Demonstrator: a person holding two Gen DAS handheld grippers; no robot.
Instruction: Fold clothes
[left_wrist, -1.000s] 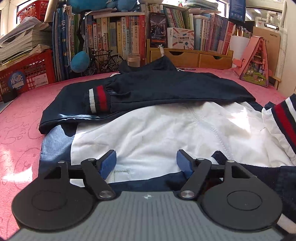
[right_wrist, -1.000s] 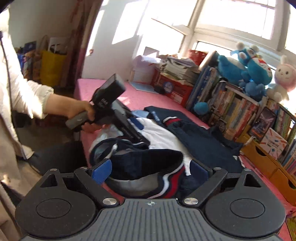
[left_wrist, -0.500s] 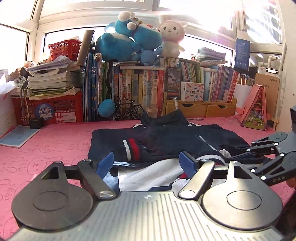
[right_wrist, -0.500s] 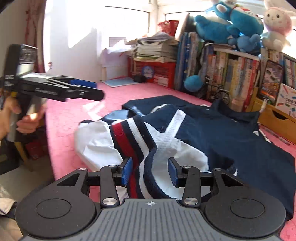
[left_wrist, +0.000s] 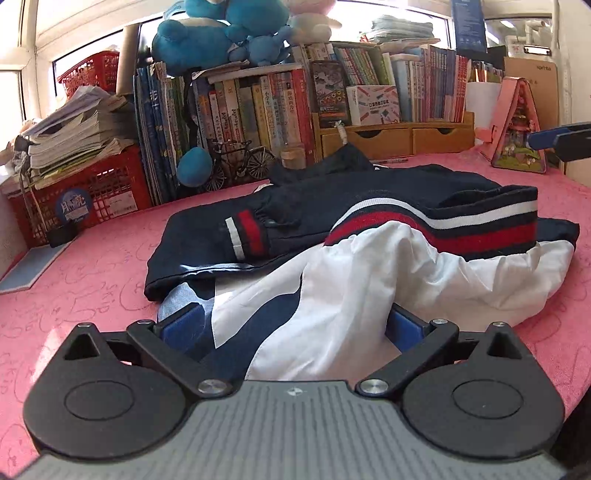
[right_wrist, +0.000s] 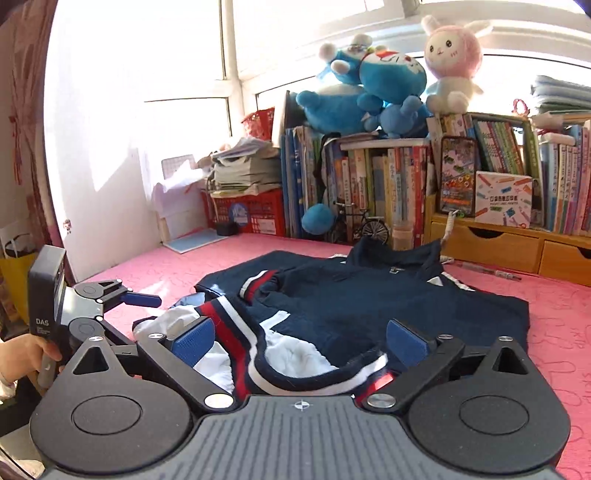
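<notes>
A navy jacket (left_wrist: 388, 192) with white lining (left_wrist: 351, 295) and a red-and-white striped hem (left_wrist: 443, 225) lies bunched on the pink table (left_wrist: 92, 273). My left gripper (left_wrist: 295, 326) is at the jacket's near edge, its jaws opening wide. White lining lies loose between the pads (left_wrist: 183, 326), not pinched. In the right wrist view my right gripper (right_wrist: 300, 341) is also opening wide over the jacket (right_wrist: 351, 295). The striped hem (right_wrist: 240, 332) lies slack between its fingers. A hand holds the left gripper (right_wrist: 142, 299) at that view's left.
Books (left_wrist: 258, 107), plush toys (right_wrist: 373, 92) and wooden drawers (left_wrist: 395, 138) line the back. A red basket with papers (left_wrist: 81, 188) stands at the back left, a pink toy house (left_wrist: 517, 136) at the back right. The table's edge runs close on the right.
Both grippers' jaws have spread wide. The right gripper, narrow around the striped hem half a second ago, has let it go and swung round. The hem now lies folded over the white lining.
</notes>
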